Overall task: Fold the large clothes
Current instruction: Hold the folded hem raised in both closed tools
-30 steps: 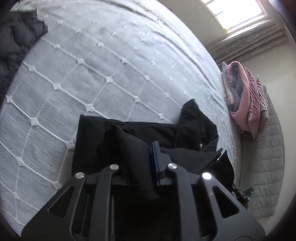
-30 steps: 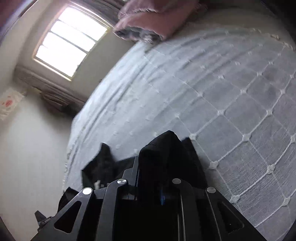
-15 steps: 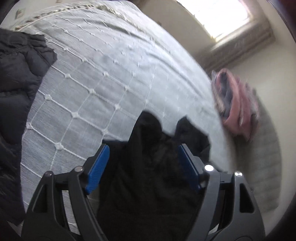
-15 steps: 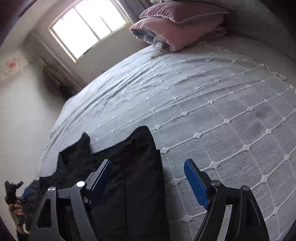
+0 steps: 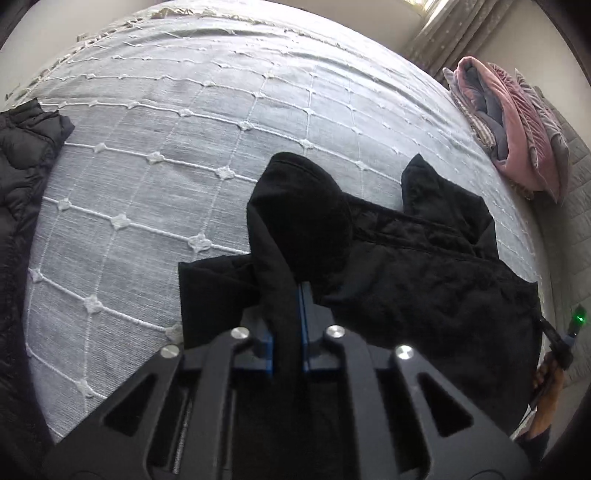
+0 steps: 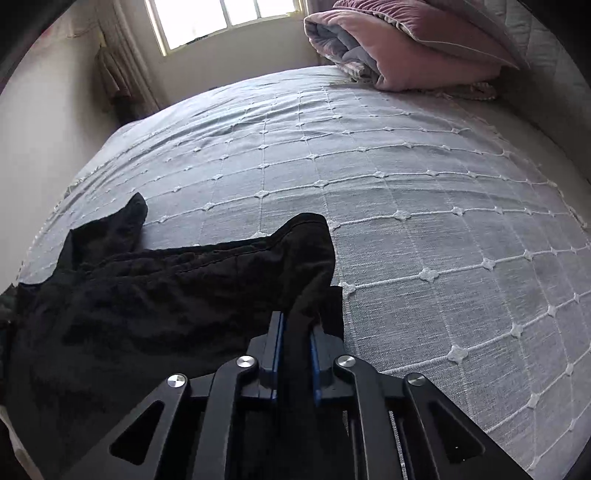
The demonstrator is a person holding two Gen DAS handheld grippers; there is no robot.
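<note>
A large black fleece garment (image 5: 424, 280) lies partly folded on the grey quilted bed (image 5: 184, 147). My left gripper (image 5: 287, 317) is shut on a raised fold of the black garment near its left end; the cloth bulges up above the blue pads. In the right wrist view the same garment (image 6: 147, 295) spreads to the left, and my right gripper (image 6: 295, 332) is shut on its right corner, which stands up between the blue pads. The bed (image 6: 406, 184) stretches beyond.
A black puffer jacket (image 5: 22, 177) lies at the bed's left edge. A folded pink and grey blanket (image 5: 517, 122) sits at the head of the bed, also seen in the right wrist view (image 6: 399, 40). A window (image 6: 221, 18) is behind.
Half a second ago both grippers were open over the garment. Now both have shut on folds of it.
</note>
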